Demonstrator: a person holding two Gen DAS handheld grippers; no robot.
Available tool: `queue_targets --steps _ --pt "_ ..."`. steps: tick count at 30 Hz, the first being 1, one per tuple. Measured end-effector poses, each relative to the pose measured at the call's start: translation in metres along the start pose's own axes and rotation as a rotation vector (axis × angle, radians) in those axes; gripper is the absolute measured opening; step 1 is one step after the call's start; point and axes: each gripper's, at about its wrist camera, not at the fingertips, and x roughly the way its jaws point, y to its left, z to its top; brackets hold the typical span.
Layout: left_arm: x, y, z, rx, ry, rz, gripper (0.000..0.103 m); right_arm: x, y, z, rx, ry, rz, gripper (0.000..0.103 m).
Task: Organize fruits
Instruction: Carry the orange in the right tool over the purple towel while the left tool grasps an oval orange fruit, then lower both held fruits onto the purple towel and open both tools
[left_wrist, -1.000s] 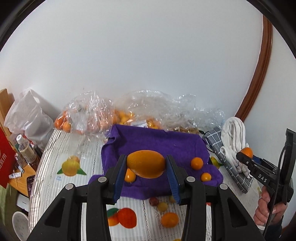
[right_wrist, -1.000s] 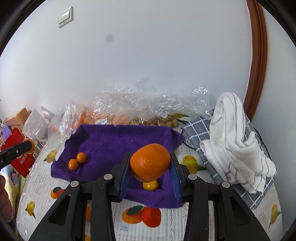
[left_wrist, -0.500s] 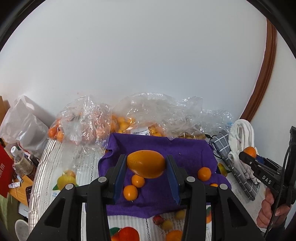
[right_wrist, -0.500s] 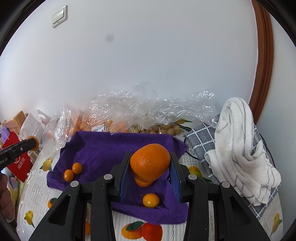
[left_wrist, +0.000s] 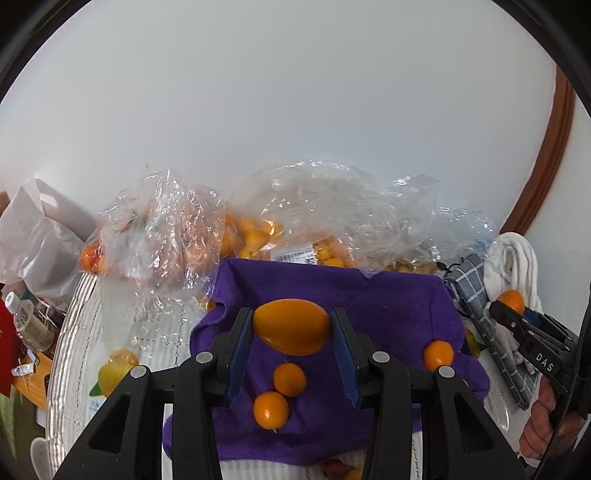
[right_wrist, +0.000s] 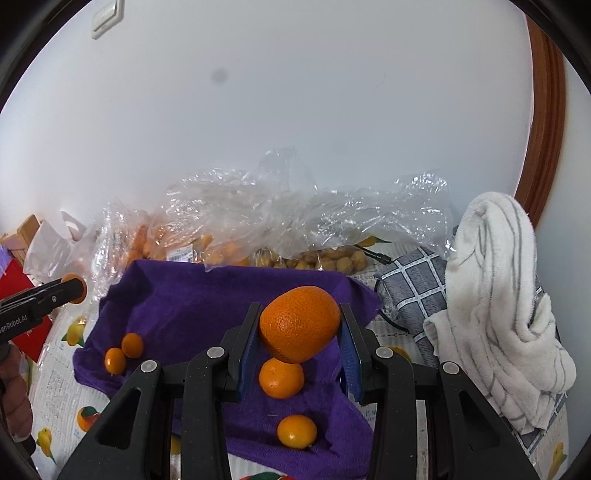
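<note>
1. The left gripper (left_wrist: 291, 326) is clamped on a smooth oval orange fruit (left_wrist: 291, 326), one blue pad pressing each long end; the fruit hangs clear above the purple cloth (left_wrist: 388, 306).
2. The right gripper (right_wrist: 299, 325) is clamped on a round, pebbly-skinned mandarin (right_wrist: 299, 323), pads on its two sides, also held in the air over the cloth.
3. Both fruits look light and fairly firm, but the skin will likely bruise or split under a hard squeeze. The oval one looks glossy, so it may slip sideways out of the pads; the mandarin's rough peel should give better grip.
4. The widest middle of each fruit is the safest place to hold, and that is roughly where the pads sit now.
5. Under the left gripper two small orange fruits (left_wrist: 280, 393) lie on the cloth, touching each other; a third (left_wrist: 438, 355) lies apart near the right edge.
6. Directly beneath the held mandarin sits another small mandarin (right_wrist: 281, 377), with a smaller fruit (right_wrist: 297, 431) nearer the camera.
7. Clear plastic bags (right_wrist: 258, 221) holding more fruit lie behind the cloth; a white towel (right_wrist: 498, 288) lies to its right.
</note>
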Motion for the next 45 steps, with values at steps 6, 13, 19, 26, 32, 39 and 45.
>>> queue_targets --steps 6,13,19,26,32,39,45 --pt "0.015 0.016 0.011 -0.032 0.013 -0.010 0.040 0.022 0.001 0.002 0.000 0.018 0.007 0.039" --pt "0.032 0.026 0.018 -0.036 0.028 0.017 0.040 0.049 -0.002 0.005 0.008 0.039 0.011 0.039" --pt "0.059 0.014 0.006 -0.010 0.082 0.011 0.040 0.080 -0.003 -0.001 0.007 0.090 0.017 0.039" --pt "0.082 0.012 -0.006 0.014 0.130 0.041 0.040 0.106 -0.001 -0.011 -0.001 0.154 0.018 0.039" --pt "0.090 0.015 -0.011 0.013 0.155 0.046 0.040 0.118 -0.002 -0.014 0.002 0.196 0.013 0.039" --pt "0.096 0.010 -0.014 0.026 0.170 0.051 0.040 0.123 0.002 -0.016 -0.027 0.217 0.007 0.039" --pt "0.099 0.008 -0.015 0.027 0.188 0.048 0.040 0.124 0.002 -0.016 -0.026 0.232 0.003 0.039"
